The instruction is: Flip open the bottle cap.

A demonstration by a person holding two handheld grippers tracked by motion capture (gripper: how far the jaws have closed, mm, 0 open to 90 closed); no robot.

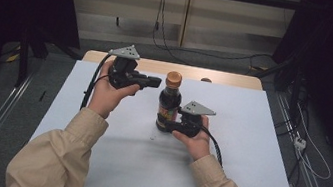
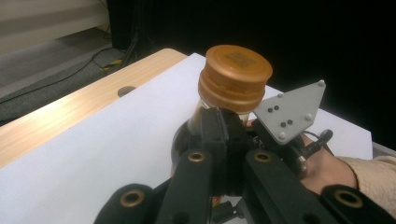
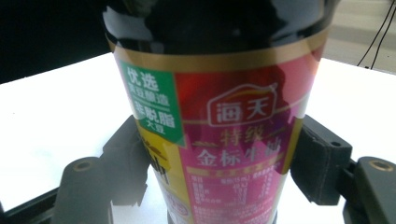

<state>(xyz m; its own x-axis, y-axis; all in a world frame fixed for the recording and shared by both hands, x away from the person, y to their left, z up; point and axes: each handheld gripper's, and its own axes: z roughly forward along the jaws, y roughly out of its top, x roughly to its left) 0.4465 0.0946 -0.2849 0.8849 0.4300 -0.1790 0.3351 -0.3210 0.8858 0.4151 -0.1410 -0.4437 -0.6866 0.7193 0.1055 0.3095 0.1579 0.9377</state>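
Observation:
A dark sauce bottle (image 1: 169, 101) with a copper-coloured cap (image 2: 236, 74) stands upright on the white table top (image 1: 248, 137). Its label (image 3: 233, 140) is red and pink with a green patch. My right gripper (image 1: 166, 123) is shut on the bottle's lower body, one pad (image 3: 320, 161) pressing each side. My left gripper (image 1: 159, 81) is held in the air left of the bottle at neck height, pointing at it. Its jaws are shut with the pads (image 2: 215, 135) together and nothing between them, just short of the neck under the cap.
The white sheet covers most of a wooden table; a strip of bare wood (image 1: 227, 78) with a small round hole (image 2: 126, 90) runs along the far edge. Cables (image 1: 307, 151) lie on the floor to the right. Dark curtains stand on both sides.

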